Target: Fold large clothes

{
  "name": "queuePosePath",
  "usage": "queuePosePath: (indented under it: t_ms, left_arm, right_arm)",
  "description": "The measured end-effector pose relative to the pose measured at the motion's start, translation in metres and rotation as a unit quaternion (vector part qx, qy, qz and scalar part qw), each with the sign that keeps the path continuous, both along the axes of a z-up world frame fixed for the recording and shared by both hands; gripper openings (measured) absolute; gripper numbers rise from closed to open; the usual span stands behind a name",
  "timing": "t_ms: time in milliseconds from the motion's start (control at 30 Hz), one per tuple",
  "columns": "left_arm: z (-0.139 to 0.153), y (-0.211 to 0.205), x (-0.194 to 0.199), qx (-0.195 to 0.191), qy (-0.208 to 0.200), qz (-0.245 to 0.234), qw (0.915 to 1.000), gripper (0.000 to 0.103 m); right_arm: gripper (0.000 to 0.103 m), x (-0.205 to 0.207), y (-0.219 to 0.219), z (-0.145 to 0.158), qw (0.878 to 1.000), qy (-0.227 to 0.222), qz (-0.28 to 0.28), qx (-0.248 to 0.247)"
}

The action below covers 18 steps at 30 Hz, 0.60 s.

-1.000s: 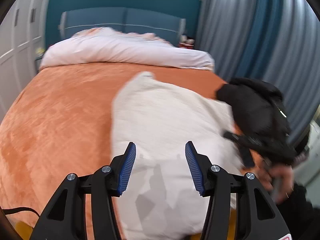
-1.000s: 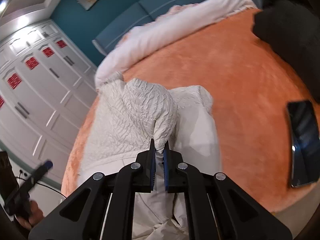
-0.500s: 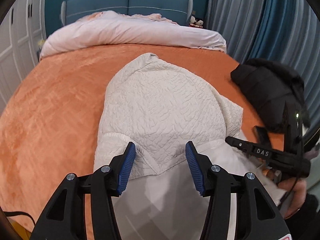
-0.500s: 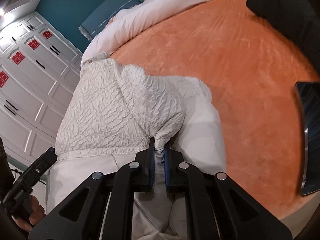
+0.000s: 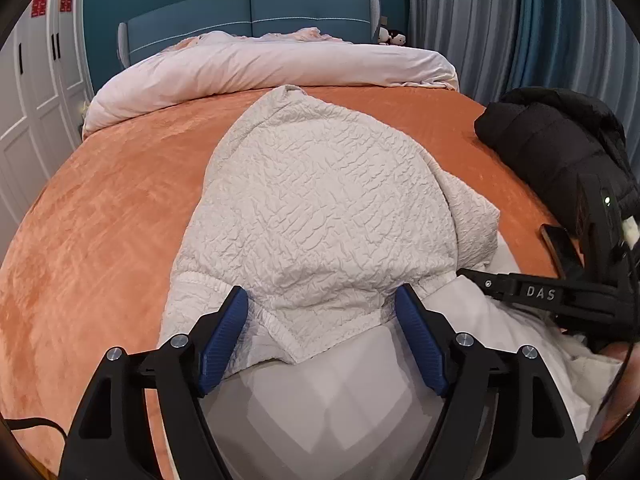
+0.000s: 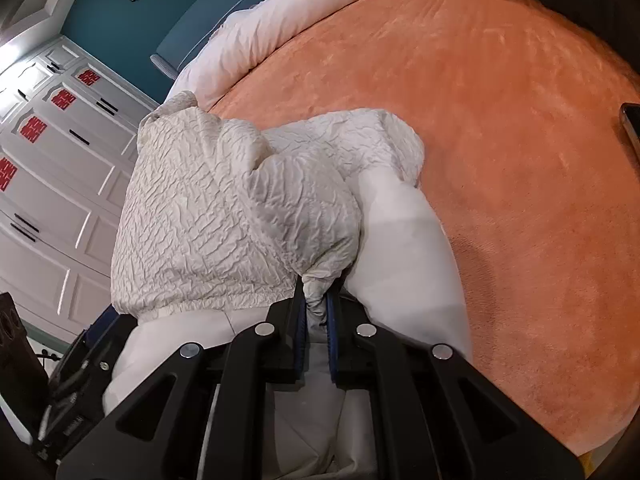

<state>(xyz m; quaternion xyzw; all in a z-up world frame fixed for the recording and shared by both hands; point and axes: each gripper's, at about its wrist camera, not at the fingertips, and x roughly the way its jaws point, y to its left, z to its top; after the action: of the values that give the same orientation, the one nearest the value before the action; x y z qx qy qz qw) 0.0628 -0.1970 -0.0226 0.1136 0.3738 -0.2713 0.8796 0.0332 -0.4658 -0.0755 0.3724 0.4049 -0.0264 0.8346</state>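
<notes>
- The cream crinkled garment (image 5: 320, 208) lies on the orange bedspread (image 5: 112, 208), near the foot edge of the bed, folded over itself so that the textured outer fabric covers a smooth white inner layer (image 5: 320, 392).
- A hemmed corner of the textured fabric points toward the camera in the left wrist view, resting on the smooth layer.
- In the right wrist view the textured fabric is bunched into a mound, with a smooth white sleeve-like part (image 6: 404, 248) just beside it on the right.
- The right gripper (image 6: 317, 320) has its blue pads closed together on a pinched tuft of the textured fabric; the tuft shows between the pads.
- The left gripper (image 5: 322, 340) points down at the folded hem. Its jaws are opening: the blue fingers (image 5: 224, 332) stand wide apart, the fabric lies below and between them, and neither pad presses on it.
- The right gripper's black body, marked DAS, enters the left wrist view from the right, at the garment's edge.
- A black padded jacket (image 5: 552, 148) lies on the bedspread to the right, well apart from the garment.
- A dark phone (image 5: 560, 248) lies near the jacket.
- A pale pink duvet (image 5: 260, 68) is rolled along the head of the bed, before a teal headboard (image 5: 248, 12).
- White wardrobe doors (image 6: 52, 168) with red emblems stand on the left; grey-blue curtains (image 5: 520, 28) hang on the right.
</notes>
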Motion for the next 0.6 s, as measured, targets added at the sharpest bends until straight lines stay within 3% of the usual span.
queuePosePath:
  t_ms: [200, 300, 433, 533, 600]
  left_arm:
    - [0.000, 0.002, -0.001, 0.000, -0.006, 0.002, 1.0000, 0.077]
    - [0.007, 0.005, 0.001, -0.002, 0.004, 0.008, 1.0000, 0.078]
    - [0.018, 0.010, 0.002, -0.002, 0.029, 0.031, 0.9991, 0.079]
    - [0.026, 0.012, -0.001, 0.002, 0.042, 0.045, 0.9981, 0.079]
    - [0.030, 0.014, -0.004, 0.008, 0.049, 0.050, 0.9976, 0.079]
  right_arm:
    - [0.010, -0.003, -0.005, 0.017, 1.000, 0.011, -0.009, -0.010]
    - [0.014, -0.019, 0.001, 0.058, 0.997, 0.013, -0.033, -0.075]
    - [0.014, -0.037, 0.034, 0.115, 0.980, 0.011, -0.002, -0.197]
    - [0.014, -0.049, 0.067, 0.132, 0.967, 0.019, 0.038, -0.252]
    - [0.014, -0.054, 0.085, 0.132, 0.964, 0.026, 0.059, -0.258]
